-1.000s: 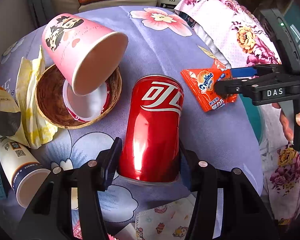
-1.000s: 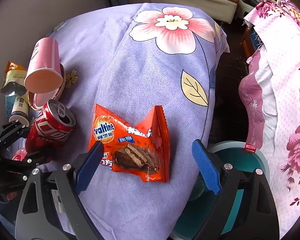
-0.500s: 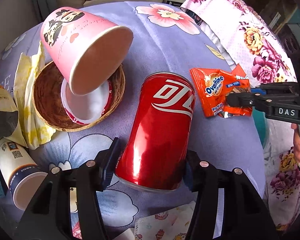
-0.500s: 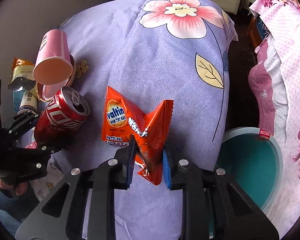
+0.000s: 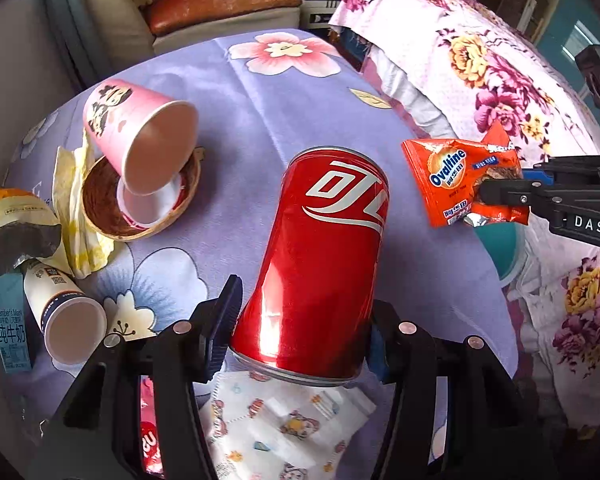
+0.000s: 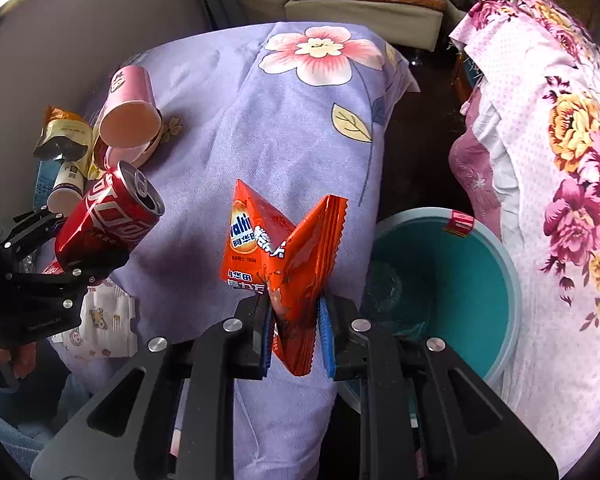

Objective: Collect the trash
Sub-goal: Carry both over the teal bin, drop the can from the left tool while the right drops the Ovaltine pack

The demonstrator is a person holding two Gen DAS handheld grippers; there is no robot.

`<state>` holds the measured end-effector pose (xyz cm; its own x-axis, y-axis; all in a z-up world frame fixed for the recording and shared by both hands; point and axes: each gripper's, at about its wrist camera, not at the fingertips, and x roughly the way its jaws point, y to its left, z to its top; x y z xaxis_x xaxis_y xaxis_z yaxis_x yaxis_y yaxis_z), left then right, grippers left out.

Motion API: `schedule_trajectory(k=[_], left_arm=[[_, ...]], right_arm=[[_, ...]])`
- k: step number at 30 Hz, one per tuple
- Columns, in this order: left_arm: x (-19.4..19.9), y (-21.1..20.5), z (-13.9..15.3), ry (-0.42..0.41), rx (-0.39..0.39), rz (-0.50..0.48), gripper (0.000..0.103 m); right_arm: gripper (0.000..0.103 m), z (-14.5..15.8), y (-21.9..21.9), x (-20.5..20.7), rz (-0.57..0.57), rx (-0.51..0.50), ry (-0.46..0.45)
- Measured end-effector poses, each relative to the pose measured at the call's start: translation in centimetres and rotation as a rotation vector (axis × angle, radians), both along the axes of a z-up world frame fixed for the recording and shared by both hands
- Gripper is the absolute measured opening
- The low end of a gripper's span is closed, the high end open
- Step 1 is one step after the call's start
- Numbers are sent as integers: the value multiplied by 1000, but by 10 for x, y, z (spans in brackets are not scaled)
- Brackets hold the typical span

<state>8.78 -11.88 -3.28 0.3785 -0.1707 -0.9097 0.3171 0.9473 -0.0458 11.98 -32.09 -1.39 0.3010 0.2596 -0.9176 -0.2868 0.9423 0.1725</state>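
My left gripper (image 5: pixel 300 320) is shut on a red soda can (image 5: pixel 320 256) and holds it tilted above the purple flowered tablecloth (image 5: pixel 236 92); the can also shows in the right wrist view (image 6: pixel 108 220). My right gripper (image 6: pixel 296 320) is shut on an orange Ovaltine wrapper (image 6: pixel 276 256), lifted off the cloth; it also shows in the left wrist view (image 5: pixel 456 180). A teal trash bin (image 6: pixel 488 280) stands on the floor just right of the wrapper.
A pink paper cup (image 5: pixel 140 136) leans in a wicker bowl (image 5: pixel 100 208). A small white cup (image 5: pixel 64 312), a milk carton (image 5: pixel 8 328), a snack bag (image 5: pixel 12 224) and a printed face mask (image 5: pixel 284 420) lie at the left and front. A flowered bed (image 6: pixel 548 160) is on the right.
My right gripper closed on the Ovaltine wrapper and lifted it off the cloth. My left gripper raised the can higher and tilted it.
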Motion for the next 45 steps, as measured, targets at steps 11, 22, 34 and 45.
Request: schedule_trajectory(k=[11,22,34,45], left_arm=[[-22,-79,9,-8,-23,-133,55],[-20,-158,-2,16,8,-261,56],[-13,-211,-38,82,41,-349,56],[0,-220,-50,109,44,-332,57]], right_arm=[[18,18,-68,-37,-118,-8,-48],[18,11,-144,-56,-249,-11,-45],[18,-15,-173,-51,-290,-4,4],[19,-25,-177,-43,-301,-19,30]])
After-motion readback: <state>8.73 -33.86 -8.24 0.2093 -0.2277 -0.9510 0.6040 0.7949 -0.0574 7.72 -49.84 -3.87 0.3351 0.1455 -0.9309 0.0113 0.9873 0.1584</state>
